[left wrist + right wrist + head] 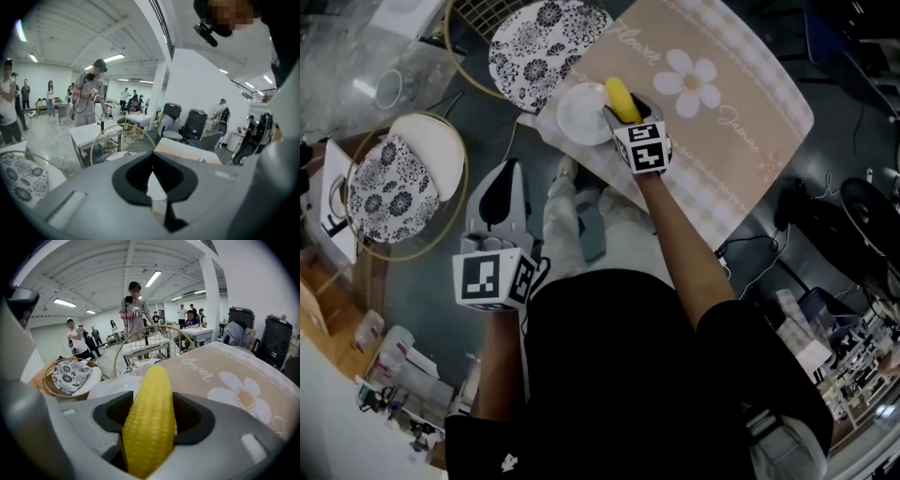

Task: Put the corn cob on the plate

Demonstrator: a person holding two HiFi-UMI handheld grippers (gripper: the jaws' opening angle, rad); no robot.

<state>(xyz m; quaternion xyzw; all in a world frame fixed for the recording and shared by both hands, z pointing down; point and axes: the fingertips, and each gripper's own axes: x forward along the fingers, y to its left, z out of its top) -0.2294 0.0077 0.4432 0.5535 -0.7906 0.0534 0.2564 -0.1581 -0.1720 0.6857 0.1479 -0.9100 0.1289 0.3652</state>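
Fingers [220,446] of the right gripper [621,112] are clenched on the corn cob [149,418]. The right gripper view shows the yellow cob seated between the two dark pads, its blunt tip pointing forward and upward past them. We find no gap between the cob and either pad.

From the head view, we place the cob over the right-hand edge of the white plate [572,117], overlapping its rim. Whether the cob touches the plate, we cannot tell from any view. In the right gripper view the plate lies just behind and to the left of the cob. The plate sits at the near corner of a beige worktop mat [731,141] printed with a white daisy.

On the left gripper [495,199], the left gripper view shows the fingers [93,187] pressed together at their tips, with only a thin wedge of light below and nothing between them. We note this gripper held low at the person's left side, well apart from the plate and over the grey floor [422,300].

A round gold-framed chair [461,178] with a floral cushion [389,197] stands just beside the left gripper. A second floral cushion [546,42] lies beyond the plate. Several people [134,310] stand in the hall behind.
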